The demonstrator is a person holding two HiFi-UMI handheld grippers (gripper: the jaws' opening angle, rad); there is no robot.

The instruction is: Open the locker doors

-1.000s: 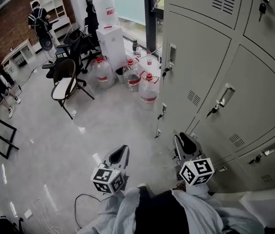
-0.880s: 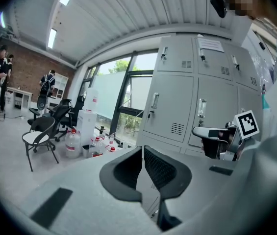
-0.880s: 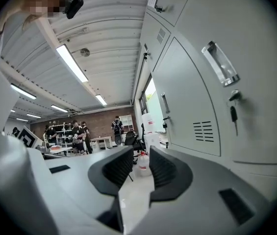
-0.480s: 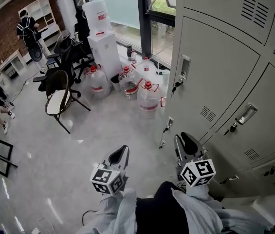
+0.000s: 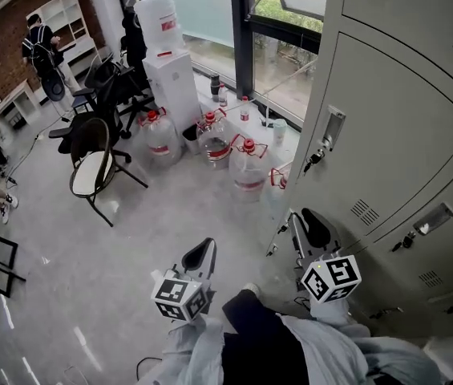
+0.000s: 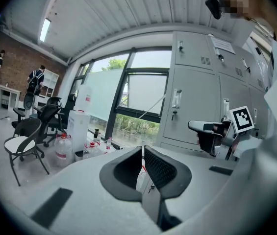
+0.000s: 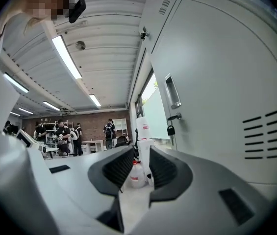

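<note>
Head view: the grey locker doors (image 5: 394,127) stand closed on the right, just beside the right gripper (image 5: 313,224). Its fingers are a little apart, with nothing between them. The left gripper (image 5: 202,251) has its fingers almost pressed together and is empty. Ahead, large water bottles (image 5: 248,163) and a water dispenser (image 5: 170,62) crowd the corner by the window (image 5: 278,14). A chair (image 5: 94,167) stands on the glossy grey floor (image 5: 130,239), and a brick wall (image 5: 2,46) is far behind.

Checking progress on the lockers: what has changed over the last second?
The person has walked along the lockers toward the window; the water jugs now sit closer. Left gripper and right gripper travelled along, both empty. All visible doors stay shut, untouched.
</note>
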